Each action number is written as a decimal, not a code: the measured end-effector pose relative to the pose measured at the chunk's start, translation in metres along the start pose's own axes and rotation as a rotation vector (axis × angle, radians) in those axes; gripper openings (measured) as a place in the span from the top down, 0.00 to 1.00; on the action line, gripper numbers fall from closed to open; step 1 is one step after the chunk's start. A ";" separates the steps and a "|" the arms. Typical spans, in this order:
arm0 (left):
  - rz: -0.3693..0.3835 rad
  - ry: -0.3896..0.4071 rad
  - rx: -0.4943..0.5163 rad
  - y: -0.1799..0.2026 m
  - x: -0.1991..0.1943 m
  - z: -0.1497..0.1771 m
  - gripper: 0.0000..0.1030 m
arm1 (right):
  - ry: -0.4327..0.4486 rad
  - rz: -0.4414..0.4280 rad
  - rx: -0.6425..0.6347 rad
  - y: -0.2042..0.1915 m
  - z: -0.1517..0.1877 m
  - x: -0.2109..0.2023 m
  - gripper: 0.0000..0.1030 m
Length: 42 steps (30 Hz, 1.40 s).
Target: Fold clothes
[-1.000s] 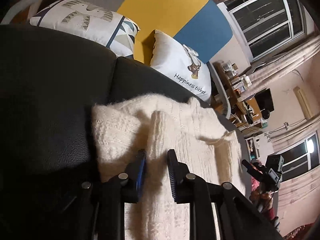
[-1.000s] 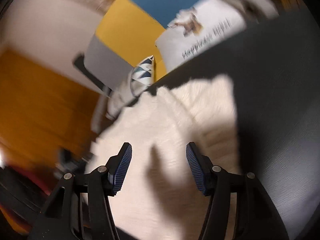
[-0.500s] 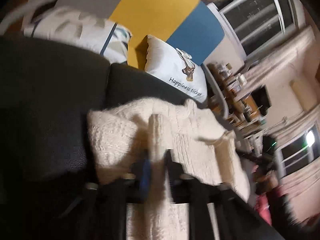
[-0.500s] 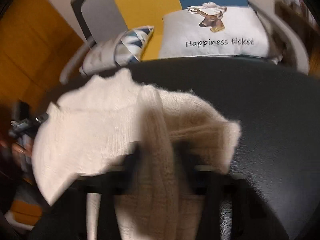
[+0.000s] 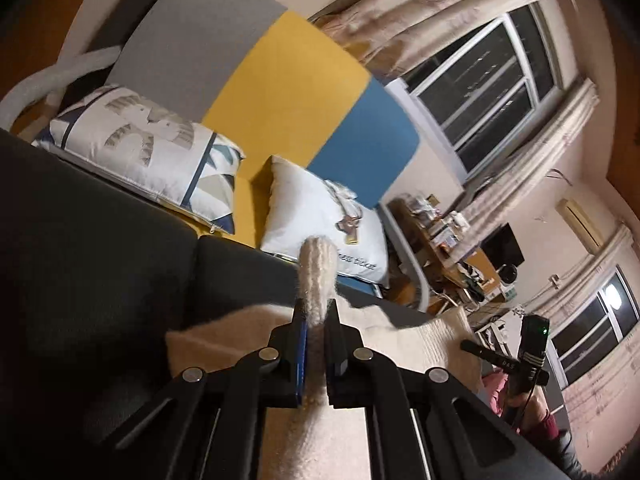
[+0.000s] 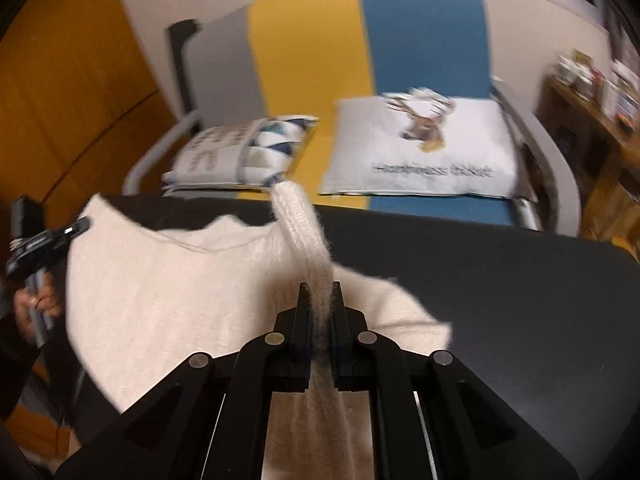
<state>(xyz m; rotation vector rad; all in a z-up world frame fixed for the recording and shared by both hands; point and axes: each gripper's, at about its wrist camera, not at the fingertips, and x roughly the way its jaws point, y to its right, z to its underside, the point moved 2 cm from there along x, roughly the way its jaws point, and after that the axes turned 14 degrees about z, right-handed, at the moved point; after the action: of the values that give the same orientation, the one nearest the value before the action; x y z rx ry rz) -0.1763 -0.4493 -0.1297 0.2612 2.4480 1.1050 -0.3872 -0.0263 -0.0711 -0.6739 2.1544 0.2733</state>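
A: Cream knit sweater (image 6: 168, 280) lies spread on the black surface (image 6: 500, 300), body toward its left edge; both tools clamped on raised folds of knit.

B: Confirm; left gripper (image 5: 316, 320) pinches a ridge standing above its pads; right gripper (image 6: 319, 300) likewise, jaws closed tight on a fuzzy fold.

A: Handling?

B: Soft, light, limp by the look; fluffy yarn should grip well but stretch and sag if lifted by one point; better taken at a seam or doubled fold, both tools sharing the load.

A: Fold stage?

B: Cannot tell; sleeves hidden.
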 end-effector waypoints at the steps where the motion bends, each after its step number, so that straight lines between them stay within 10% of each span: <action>1: -0.033 -0.010 -0.036 -0.011 0.007 0.001 0.95 | -0.013 -0.006 0.014 0.002 0.005 0.005 0.93; 8: -0.150 -0.122 -0.139 -0.064 0.035 0.032 0.94 | -0.101 -0.044 0.111 0.017 0.042 0.036 0.93; 19: -0.161 -0.253 -0.063 -0.020 -0.028 0.100 0.94 | -0.214 -0.105 0.159 0.027 0.138 0.015 0.93; 27: -0.006 -0.038 0.041 0.036 -0.097 0.114 0.94 | -0.060 -0.097 0.192 0.023 0.185 -0.072 0.93; 42: -0.131 -0.024 0.022 0.019 -0.084 0.111 0.94 | -0.007 -0.088 0.400 0.049 0.202 -0.066 0.93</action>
<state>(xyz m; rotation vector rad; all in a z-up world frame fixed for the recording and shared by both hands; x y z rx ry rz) -0.0505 -0.3915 -0.1537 0.1182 2.4196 1.0142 -0.2471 0.1220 -0.1472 -0.5313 2.0811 -0.1989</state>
